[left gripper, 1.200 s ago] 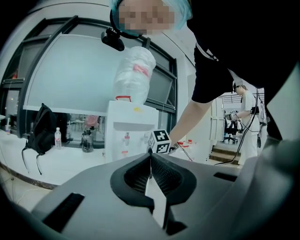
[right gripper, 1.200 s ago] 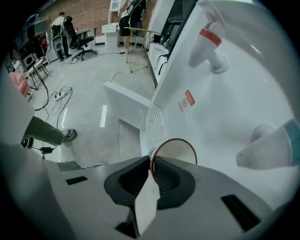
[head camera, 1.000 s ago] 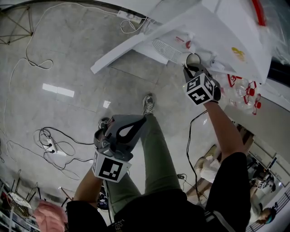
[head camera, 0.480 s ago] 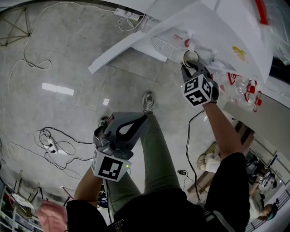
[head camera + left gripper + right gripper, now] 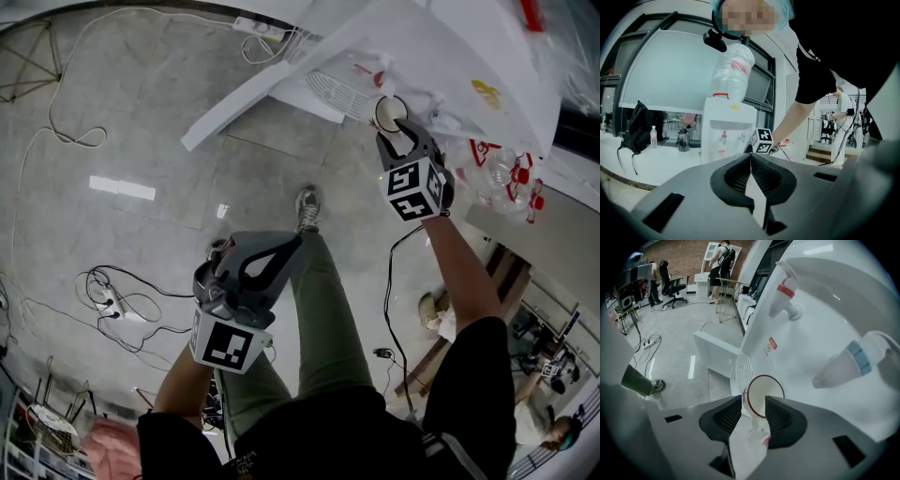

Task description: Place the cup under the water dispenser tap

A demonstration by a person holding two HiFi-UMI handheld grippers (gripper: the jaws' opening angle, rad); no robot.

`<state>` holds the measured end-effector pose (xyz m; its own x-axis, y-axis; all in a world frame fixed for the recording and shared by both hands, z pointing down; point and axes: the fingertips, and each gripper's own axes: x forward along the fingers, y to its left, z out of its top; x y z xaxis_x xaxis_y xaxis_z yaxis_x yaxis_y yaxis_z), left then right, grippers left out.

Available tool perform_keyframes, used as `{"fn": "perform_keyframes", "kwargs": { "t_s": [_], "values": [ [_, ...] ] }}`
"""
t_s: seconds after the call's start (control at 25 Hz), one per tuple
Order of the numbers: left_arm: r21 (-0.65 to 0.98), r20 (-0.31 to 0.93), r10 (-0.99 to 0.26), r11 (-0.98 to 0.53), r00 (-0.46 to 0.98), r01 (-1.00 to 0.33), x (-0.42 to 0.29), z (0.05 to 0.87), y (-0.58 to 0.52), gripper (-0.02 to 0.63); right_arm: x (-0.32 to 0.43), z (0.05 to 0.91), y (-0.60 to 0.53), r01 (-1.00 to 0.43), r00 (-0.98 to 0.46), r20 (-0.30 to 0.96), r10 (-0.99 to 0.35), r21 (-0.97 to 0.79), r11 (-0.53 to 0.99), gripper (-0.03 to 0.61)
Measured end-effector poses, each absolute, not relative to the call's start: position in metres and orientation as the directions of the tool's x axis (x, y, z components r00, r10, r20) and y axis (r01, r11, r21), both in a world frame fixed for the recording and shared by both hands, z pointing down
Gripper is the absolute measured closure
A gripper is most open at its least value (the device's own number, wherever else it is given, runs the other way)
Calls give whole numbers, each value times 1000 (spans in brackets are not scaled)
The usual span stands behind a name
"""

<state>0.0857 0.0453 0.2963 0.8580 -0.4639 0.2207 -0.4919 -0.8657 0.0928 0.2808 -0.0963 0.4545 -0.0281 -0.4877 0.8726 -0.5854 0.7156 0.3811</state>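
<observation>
A white paper cup [image 5: 764,392] with a red rim stands at the edge of the water dispenser's [image 5: 820,329] round drip grille [image 5: 742,372], below the red tap [image 5: 783,294] and the blue tap [image 5: 848,362]. My right gripper [image 5: 753,401] points down at it. Its jaws have just been opening and now stand apart with the cup between them, and the pads no longer squeeze it. In the head view the cup [image 5: 391,112] sits just past the right gripper [image 5: 397,133]. My left gripper [image 5: 281,251] hangs low over the person's leg, shut and empty.
The dispenser [image 5: 727,133] carries an upturned bottle [image 5: 733,70]. Cables and a power strip [image 5: 108,305] lie on the floor at left. More bottles [image 5: 511,178] stand to the right of the dispenser. The person's shoe [image 5: 306,212] is on the grey floor [image 5: 141,122] below it.
The right gripper's jaws went from closed on the cup to spread apart. The cup stays on the dispenser's tray. The left gripper has not moved.
</observation>
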Motion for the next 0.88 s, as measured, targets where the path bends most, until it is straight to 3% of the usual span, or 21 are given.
{"fn": "perform_keyframes", "kwargs": {
  "t_s": [0.32, 0.64, 0.88],
  "values": [
    [41, 226, -418, -899, 880, -437, 86, 275, 54, 594, 279, 419, -72, -692, -41, 828, -559, 380, 614, 439],
    [-34, 221, -370, -927, 902, -373, 76, 241, 69, 594, 269, 361, -30, -881, -36, 715, -699, 307, 359, 441],
    [-72, 224, -359, -933, 906, -352, 64, 214, 94, 594, 253, 327, 17, -962, 1, 632, -775, 212, 172, 506]
  ]
}}
